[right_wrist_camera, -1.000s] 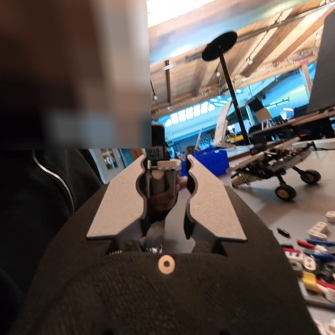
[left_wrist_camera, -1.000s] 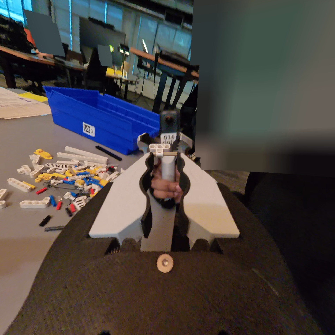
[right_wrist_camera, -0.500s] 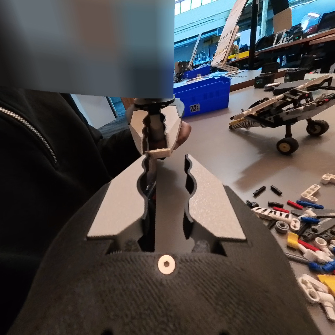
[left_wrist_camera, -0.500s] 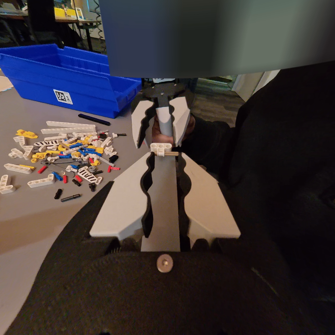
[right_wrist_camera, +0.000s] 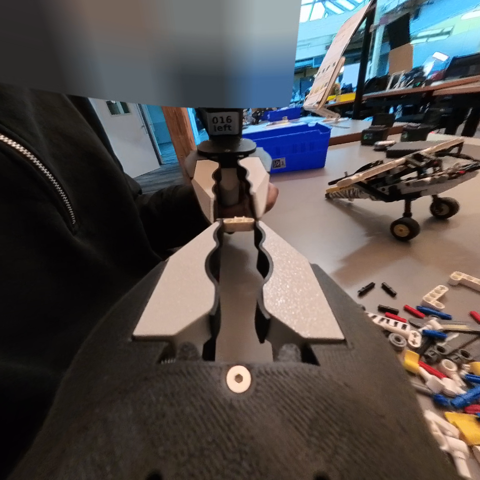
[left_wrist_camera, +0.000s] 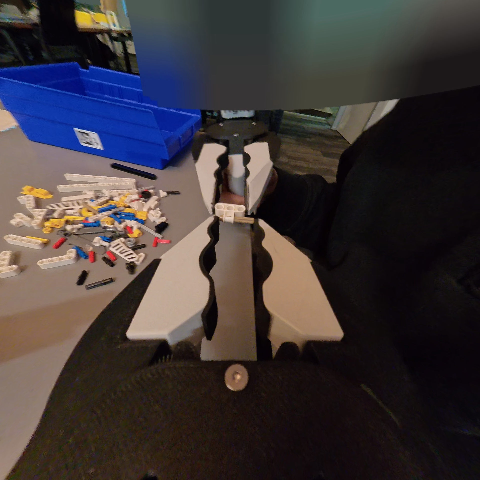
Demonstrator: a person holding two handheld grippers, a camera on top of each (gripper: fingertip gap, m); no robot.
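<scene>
Left wrist view first: the left claw (left_wrist_camera: pixel 235 220) is only a little way apart and has a tan axle pin (left_wrist_camera: pixel 244 220) squeezed end to end between its fingertips, with a small white three-hole connector (left_wrist_camera: pixel 230 211) threaded on that pin. The right claw (left_wrist_camera: pixel 231 207) comes in from the far side, tips facing this one, and its two fingers sit on either end of the white connector, so both claws meet on the same little assembly, up off the worktop (left_wrist_camera: pixel 31 324). Off to the left on the grey worktop there's a scattered pile of building pieces (left_wrist_camera: pixel 91 223) in white, yellow, blue, red and black, a couple of long white beams (left_wrist_camera: pixel 100 179) at its far edge, and a blue bin (left_wrist_camera: pixel 85 117) behind that with a thin black rod (left_wrist_camera: pixel 133 171) lying just in front of it. A dark sleeve (left_wrist_camera: pixel 389 207) fills the right side.

Right wrist view: the right claw (right_wrist_camera: pixel 237 225) is narrowed down onto the white connector (right_wrist_camera: pixel 238 224), both pads looking pressed against its ends. The left claw (right_wrist_camera: pixel 233 217) faces it right behind the piece, a hand wrapped round its handle. To the right, a half-built model aircraft on wheels (right_wrist_camera: pixel 405 181) stands on the worktop (right_wrist_camera: pixel 324 246), a blue bin (right_wrist_camera: pixel 293 145) sits further back, and loose pieces (right_wrist_camera: pixel 441 350) spread along the lower right edge. A black zip jacket (right_wrist_camera: pixel 65 194) takes up the left.
</scene>
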